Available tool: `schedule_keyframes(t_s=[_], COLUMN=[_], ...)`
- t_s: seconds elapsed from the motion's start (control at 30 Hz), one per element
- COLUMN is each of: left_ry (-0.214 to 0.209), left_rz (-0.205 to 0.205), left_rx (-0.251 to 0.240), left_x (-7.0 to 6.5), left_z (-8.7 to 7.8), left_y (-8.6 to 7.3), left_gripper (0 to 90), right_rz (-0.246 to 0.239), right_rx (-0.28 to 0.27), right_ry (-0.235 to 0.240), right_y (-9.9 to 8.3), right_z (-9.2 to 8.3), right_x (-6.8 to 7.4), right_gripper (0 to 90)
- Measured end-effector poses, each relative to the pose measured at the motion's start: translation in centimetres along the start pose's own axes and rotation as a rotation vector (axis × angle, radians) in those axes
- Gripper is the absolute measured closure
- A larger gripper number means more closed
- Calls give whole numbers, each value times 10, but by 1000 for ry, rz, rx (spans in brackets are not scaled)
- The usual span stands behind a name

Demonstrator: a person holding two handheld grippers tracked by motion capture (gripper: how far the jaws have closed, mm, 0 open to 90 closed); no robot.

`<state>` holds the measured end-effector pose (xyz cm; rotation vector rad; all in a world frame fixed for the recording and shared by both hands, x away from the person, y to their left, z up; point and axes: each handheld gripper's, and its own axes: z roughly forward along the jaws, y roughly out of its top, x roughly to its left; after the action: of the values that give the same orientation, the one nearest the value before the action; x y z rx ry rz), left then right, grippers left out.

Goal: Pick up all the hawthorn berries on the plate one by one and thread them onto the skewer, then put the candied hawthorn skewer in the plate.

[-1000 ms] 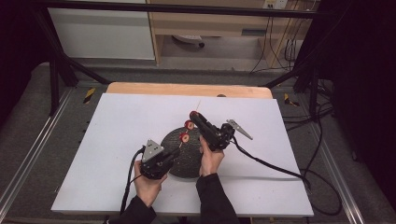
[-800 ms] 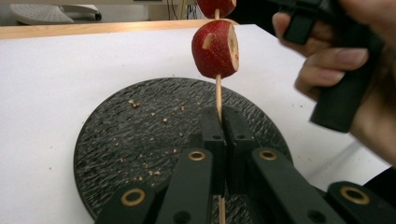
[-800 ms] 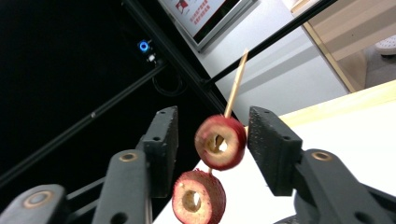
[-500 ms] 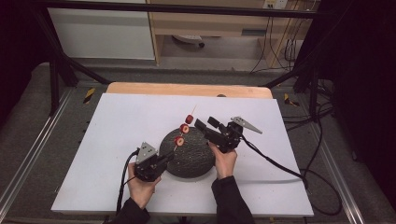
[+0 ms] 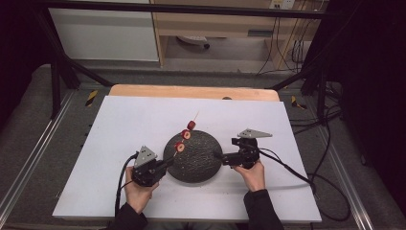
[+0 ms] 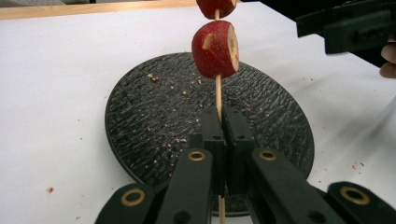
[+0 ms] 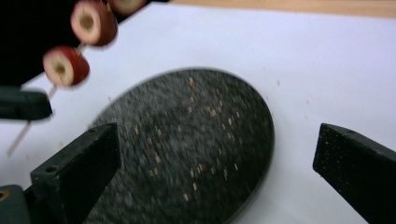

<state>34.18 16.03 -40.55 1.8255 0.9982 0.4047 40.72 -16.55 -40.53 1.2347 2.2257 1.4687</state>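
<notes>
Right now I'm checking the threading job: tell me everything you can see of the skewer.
The skewer is a thin, pale wooden stick, clamped near its lower end in the shut left hand-held gripper. It slants up over the dark textured plate without touching it, and carries three red, pale-centred fruit slices spaced along its upper part.

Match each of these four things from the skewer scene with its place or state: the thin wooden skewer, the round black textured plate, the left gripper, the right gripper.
Things:
1. thin wooden skewer
2. round black textured plate
3. left gripper
4. right gripper

Places or states:
A. lies on the white table, scattered with crumbs
B. jaws wide apart, nothing between them
C. carries red fruit slices
D. jaws shut on the stick

Pairs: 1-C, 2-A, 3-D, 4-B
</notes>
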Motion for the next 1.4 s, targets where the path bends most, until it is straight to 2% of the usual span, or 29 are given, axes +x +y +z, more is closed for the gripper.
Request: schedule_keyframes(t_s=[0.27, 0.3, 0.43, 0.53, 0.77, 0.87, 1.0, 1.17, 1.4], left_ry=[5, 5, 0, 0, -6, -2, 3, 17, 32], left_rz=[24, 26, 41, 51, 71, 75, 85, 105, 116], left_rx=[53, 60, 99, 127, 186, 225, 272, 318, 378], left_x=[7, 7, 8, 8, 6, 5, 4, 0, -6], left_z=[4, 6, 13, 20, 32, 37, 42, 48, 56], left_y=[9, 9, 13, 15, 16, 16, 13, 9, 7], left_gripper=[882, 882, 882, 882, 881, 881, 881, 881, 880], right_rz=[-98, -95, -134, -157, -190, -196, -180, -167, -173], right_rx=[84, 93, 108, 133, 153, 159, 154, 140, 131], right_ry=[-49, -44, -17, -25, -44, -59, -65, -77, -76], right_y=[-22, -25, -38, -47, -63, -68, -71, -72, -71], right_z=[-15, -18, -26, -31, -44, -48, -52, -57, -59], right_x=[-5, -5, -10, -12, -16, -19, -22, -25, -26], right_gripper=[5, 5, 3, 3, 3, 3, 3, 3, 3])
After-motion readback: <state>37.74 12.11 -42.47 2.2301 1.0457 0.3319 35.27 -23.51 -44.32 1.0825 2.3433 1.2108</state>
